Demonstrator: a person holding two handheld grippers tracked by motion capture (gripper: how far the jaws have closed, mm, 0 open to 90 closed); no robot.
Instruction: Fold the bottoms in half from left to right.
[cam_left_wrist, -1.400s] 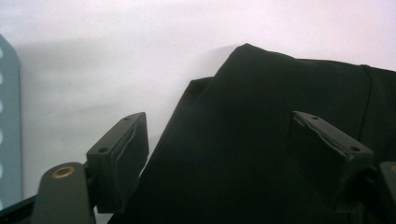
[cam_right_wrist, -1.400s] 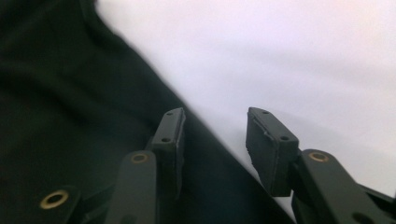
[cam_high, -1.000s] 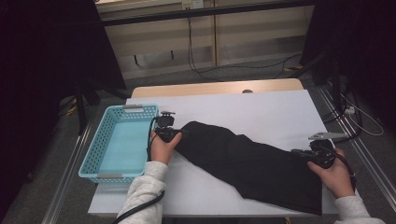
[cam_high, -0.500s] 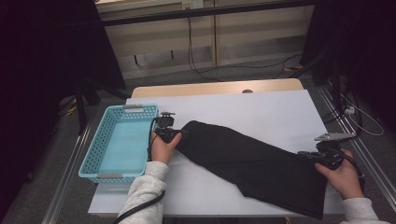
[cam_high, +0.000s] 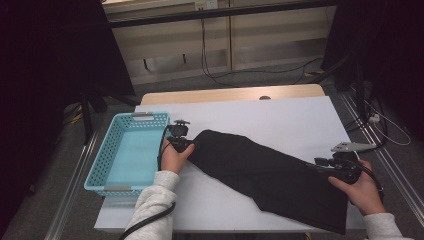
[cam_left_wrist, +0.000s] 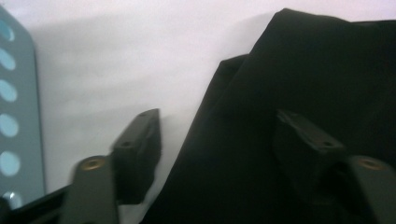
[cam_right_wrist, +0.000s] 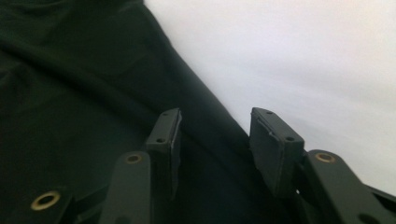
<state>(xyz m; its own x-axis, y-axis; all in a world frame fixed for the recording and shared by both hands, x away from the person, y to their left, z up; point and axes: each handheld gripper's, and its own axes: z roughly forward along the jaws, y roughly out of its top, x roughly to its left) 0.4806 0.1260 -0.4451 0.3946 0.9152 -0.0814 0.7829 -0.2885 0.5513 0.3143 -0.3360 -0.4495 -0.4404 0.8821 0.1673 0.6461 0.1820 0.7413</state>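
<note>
While both hands sit at opposite ends of the cloth, notes go view by view.

high view, garment: black garment (cam_high: 270, 177) lies flat and diagonal on the white table (cam_high: 280, 117), from near the basket to the near right corner.
high view, basket: turquoise basket (cam_high: 131, 152) stands at the table's left edge, just beside the cloth's upper end, not touching as far as I can tell.
high view, left hand pose: left gripper (cam_high: 186, 143) points right toward the cloth's upper left end; forearm in a light sleeve (cam_high: 152, 202) comes up from the bottom edge, wrist fairly straight.
high view, right hand pose: right gripper (cam_high: 327, 167) points left onto the cloth's right edge, hand low at the table's right side.

left gripper view, jaws: left gripper (cam_left_wrist: 219, 144) stands partly open, has just been closing; one jaw over bare table, the other over the cloth, so the garment's edge (cam_left_wrist: 205, 121) runs between them. No pad presses yet.
left gripper view, basket: basket wall (cam_left_wrist: 18, 116) at far left.

right gripper view, jaws: right gripper (cam_right_wrist: 215, 140) has just been opening, now about half open; cloth edge (cam_right_wrist: 205, 107) lies under and between the jaws, nothing pinched.

handling: looks soft, limp, light; likely to sag and fold once lifted, not fragile, little slip on pads.
where to grip: pinch the edge or corner at each end, a single layer if possible, so it lifts evenly.
</note>
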